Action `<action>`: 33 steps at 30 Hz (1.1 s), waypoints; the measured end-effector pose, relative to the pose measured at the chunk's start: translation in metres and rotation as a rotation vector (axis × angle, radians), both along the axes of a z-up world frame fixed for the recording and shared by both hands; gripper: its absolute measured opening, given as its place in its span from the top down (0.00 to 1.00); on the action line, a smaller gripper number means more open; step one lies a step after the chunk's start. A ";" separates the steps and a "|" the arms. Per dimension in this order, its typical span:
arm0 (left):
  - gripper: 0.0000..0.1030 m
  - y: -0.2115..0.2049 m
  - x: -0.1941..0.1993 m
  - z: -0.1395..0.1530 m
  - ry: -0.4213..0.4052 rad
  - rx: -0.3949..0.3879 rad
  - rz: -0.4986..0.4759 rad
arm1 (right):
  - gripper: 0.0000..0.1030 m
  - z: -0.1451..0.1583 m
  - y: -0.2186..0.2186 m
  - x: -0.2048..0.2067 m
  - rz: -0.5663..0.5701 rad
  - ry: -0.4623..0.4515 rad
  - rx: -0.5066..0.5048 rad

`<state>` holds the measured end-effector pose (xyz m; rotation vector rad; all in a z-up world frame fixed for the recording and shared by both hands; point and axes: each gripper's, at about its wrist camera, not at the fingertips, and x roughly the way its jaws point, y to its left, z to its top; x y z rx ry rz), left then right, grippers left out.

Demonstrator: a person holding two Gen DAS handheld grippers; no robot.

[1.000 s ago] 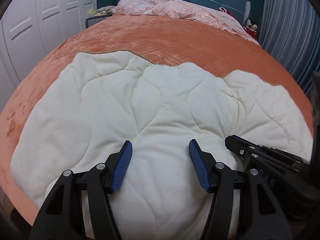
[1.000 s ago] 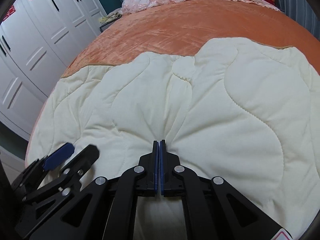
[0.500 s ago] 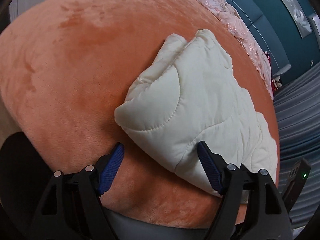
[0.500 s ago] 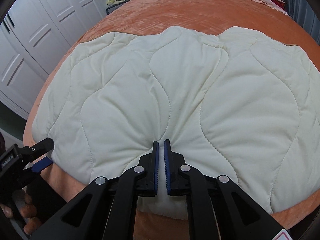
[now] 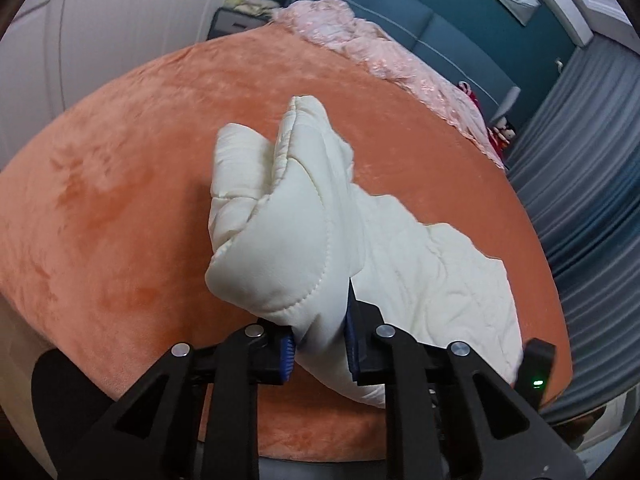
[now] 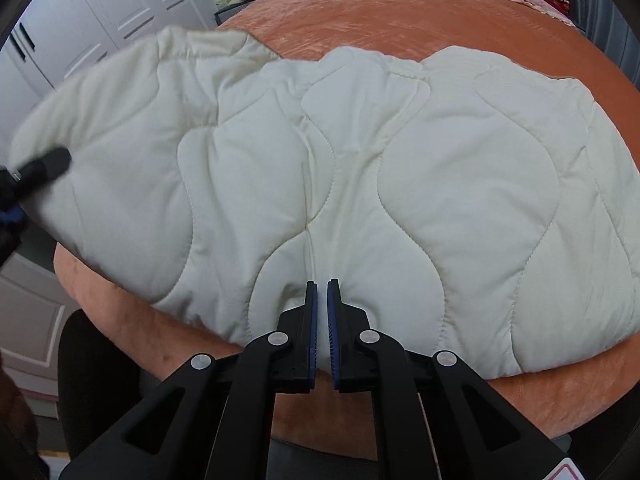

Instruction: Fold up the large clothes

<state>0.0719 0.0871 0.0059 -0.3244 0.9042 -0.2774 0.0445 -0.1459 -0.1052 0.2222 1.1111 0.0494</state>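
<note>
Cream quilt (image 6: 360, 168) pinched by L gripper (image 5: 318, 344), R gripper (image 6: 322, 312).

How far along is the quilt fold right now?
Early. Done: both tongs grip the cream quilt, left tongs on a bunched end raised off the orange bedspread, right tongs pinching the near edge. Left: carrying that end across; most of the quilt lies flat.

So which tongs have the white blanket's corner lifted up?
The left tongs: they pinch a puffy corner of the blanket and hold it off the orange bed. The right tongs grip the near edge, low on the bed.
</note>
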 end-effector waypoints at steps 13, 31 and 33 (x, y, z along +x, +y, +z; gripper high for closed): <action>0.83 -0.165 -0.030 0.033 -0.141 0.164 -0.377 | 0.94 0.035 -0.093 -0.056 -0.137 -0.057 0.118; 0.30 -0.193 -0.072 0.001 -0.019 0.091 -0.560 | 0.46 0.125 -0.188 -0.101 -0.291 -0.279 0.078; 0.30 -0.170 -0.078 0.011 -0.036 0.086 -0.520 | 0.38 0.139 -0.182 -0.091 -0.258 -0.318 0.110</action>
